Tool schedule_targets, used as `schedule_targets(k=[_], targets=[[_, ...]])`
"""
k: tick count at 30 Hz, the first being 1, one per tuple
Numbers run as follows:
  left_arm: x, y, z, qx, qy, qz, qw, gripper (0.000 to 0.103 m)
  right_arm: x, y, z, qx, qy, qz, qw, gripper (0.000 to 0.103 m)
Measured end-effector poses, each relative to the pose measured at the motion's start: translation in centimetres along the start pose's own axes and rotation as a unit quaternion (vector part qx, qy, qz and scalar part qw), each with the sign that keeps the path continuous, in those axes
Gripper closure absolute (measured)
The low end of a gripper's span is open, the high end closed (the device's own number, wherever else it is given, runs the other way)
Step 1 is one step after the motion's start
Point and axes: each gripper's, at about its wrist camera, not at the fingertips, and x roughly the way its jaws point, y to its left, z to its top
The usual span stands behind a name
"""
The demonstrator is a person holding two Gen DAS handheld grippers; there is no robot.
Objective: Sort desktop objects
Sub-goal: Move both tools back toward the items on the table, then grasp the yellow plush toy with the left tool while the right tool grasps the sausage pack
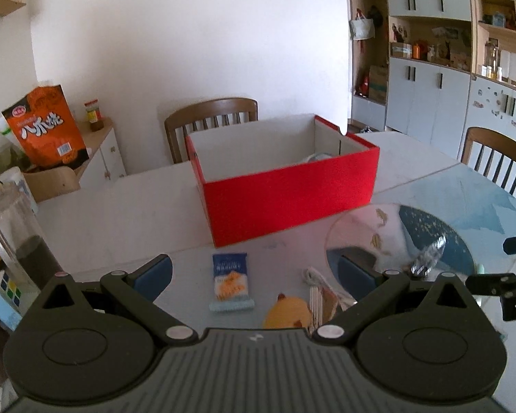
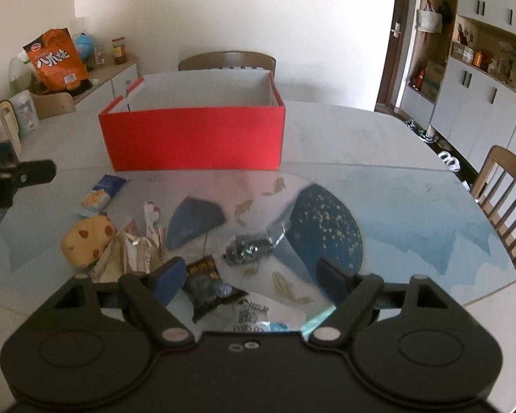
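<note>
A red open box (image 1: pixel 285 192) (image 2: pixel 196 137) stands on the table beyond a glass turntable (image 2: pixel 412 213). On the glass lie a blue snack packet (image 1: pixel 232 280) (image 2: pixel 101 196), a yellow plush toy (image 1: pixel 287 313) (image 2: pixel 86 241), a folded paper fan (image 1: pixel 321 296) (image 2: pixel 137 241), a silver crumpled packet (image 2: pixel 251 247) (image 1: pixel 428 258), a dark snack bag (image 2: pixel 208 284) and a small spiral notebook (image 2: pixel 253 315). My left gripper (image 1: pixel 254 277) is open and empty above the blue packet. My right gripper (image 2: pixel 249 273) is open and empty over the dark bag.
An orange snack bag (image 1: pixel 46 125) (image 2: pixel 56 60) sits on a side cabinet at left. A clear jar (image 1: pixel 17 230) and a Rubik's cube (image 1: pixel 3 292) stand at the table's left edge. Wooden chairs (image 1: pixel 211 120) (image 2: pixel 505 192) surround the table. White cups (image 2: pixel 22 112) are at far left.
</note>
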Motion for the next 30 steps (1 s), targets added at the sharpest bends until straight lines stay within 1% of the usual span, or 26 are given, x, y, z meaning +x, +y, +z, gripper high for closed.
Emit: schedule_targets(k=[8, 16, 20, 26, 30], targets=[[0.8, 0.0, -2.1, 0.008, 0.017, -0.008, 0.9998, 0.000, 1.0, -0.5, -1.8, 0.011, 0.016, -0.009, 1.000, 0.015], [2.1, -0.4, -3.7, 0.012, 0.038, -0.022, 0.9990, 0.001, 1.8, -0.9, -2.9, 0.019, 0.027, -0.016, 0.999, 0.015], [2.8, -0.3, -4.2, 0.009, 0.047, -0.020, 0.9986, 0.001, 2.3, -0.8, -3.0, 0.021, 0.032, -0.020, 0.999, 0.015], [3.4, -0.1, -4.7, 0.005, 0.057, -0.017, 0.9982, 0.001, 2.9, -0.6, -3.8, 0.036, 0.046, -0.011, 0.998, 0.012], [3.8, 0.0, -4.9, 0.006, 0.061, -0.016, 0.9980, 0.003, 3.3, -0.3, -4.3, 0.031, 0.056, -0.013, 0.998, 0.012]])
